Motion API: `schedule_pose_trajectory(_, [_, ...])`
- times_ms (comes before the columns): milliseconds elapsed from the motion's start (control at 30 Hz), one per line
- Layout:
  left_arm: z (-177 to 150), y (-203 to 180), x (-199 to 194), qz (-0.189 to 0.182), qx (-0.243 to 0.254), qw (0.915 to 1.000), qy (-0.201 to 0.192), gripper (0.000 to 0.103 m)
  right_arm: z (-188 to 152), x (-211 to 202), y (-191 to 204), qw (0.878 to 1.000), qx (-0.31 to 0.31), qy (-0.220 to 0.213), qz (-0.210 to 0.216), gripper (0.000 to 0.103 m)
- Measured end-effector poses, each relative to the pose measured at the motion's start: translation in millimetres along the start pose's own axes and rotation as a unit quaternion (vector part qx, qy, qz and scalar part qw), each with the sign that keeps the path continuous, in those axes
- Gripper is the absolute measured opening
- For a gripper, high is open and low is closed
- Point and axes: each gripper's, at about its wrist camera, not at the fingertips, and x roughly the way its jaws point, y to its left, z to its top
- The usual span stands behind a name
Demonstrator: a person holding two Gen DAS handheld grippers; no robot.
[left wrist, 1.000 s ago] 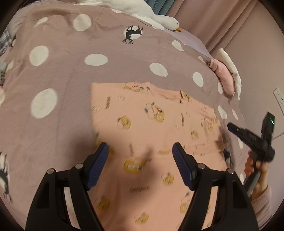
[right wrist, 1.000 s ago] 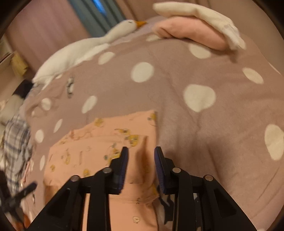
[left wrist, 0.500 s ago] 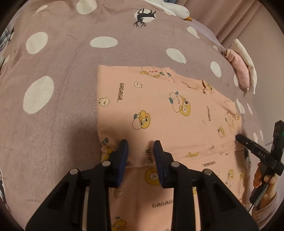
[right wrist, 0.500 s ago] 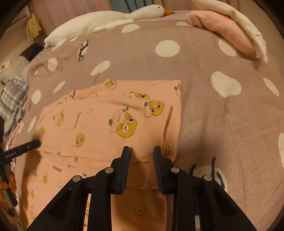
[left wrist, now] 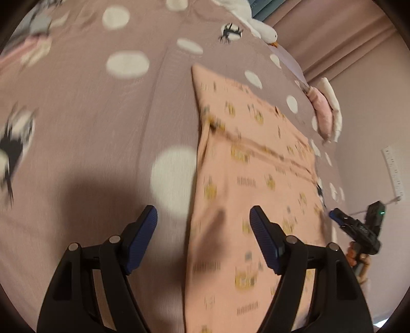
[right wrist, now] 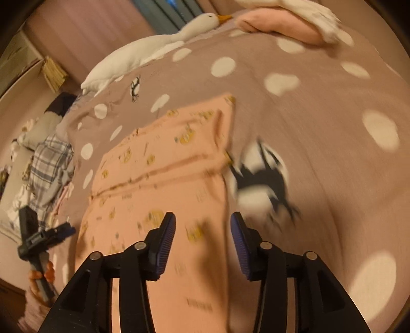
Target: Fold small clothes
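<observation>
1. Nearest, above the peach garment's (left wrist: 256,179) close end, the left gripper (left wrist: 203,222) hangs with jaws spread wide, holding nothing.
2. Over the same garment, the right gripper (right wrist: 202,230) gapes too (both views are motion-blurred).
3. Beneath the garment lies the spotted bedspread (right wrist: 320,133).
4. Beyond the garment rests a white goose toy (right wrist: 153,48).

**Layout rel. to grippers**

Garment (left wrist: 256,184) lies flat on bedspread (left wrist: 89,128), its far part folded over twd the near part. Left gripper (left wrist: 203,225) over its left edge, right gripper (right wrist: 202,230) over its right edge. Goose toy (right wrist: 153,46) & folded stack (right wrist: 282,23) far ahead; clothes pile (right wrist: 48,164) left of right gripper.
</observation>
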Motion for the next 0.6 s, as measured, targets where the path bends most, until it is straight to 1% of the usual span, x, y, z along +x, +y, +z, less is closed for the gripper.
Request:
schedule_pose_trajectory(67, [-16.7,5.5,-2.5,-0.023,-0.015,0.9995,0.013,0.075,-13.0,-5.9,-7.0,1.000,0.014,0.007,0.009,0.046])
schedule_pose_trajectory(233, [-51.0,3.5,-12.0,-0.077,-0.031,0.9964,0.013,0.075,-44.4,-15.4,-22.2,0.998,0.051,0.022,0.036,0.046])
schedule_pose_trajectory(333, [-66.5,-2.0,-13.4,-0.099,-0.030,0.9944,0.021,0.075,-59.5,-17.8,-25.1,0.996,0.064,0.032,0.052,0.046])
schedule_pose_trajectory(467, [-81.1,-9.2,-14.3,-0.109,-0.019,0.9934,0.029,0.075,-76.6,-21.8,-20.4,0.994,0.064,0.039,0.074,0.046])
schedule_pose_trajectory(600, [-83.1,-13.0,-10.7,-0.117,-0.018,0.9923,0.036,0.075,-83.8,-18.0,-11.7,0.993,0.049,0.054,0.093,0.046])
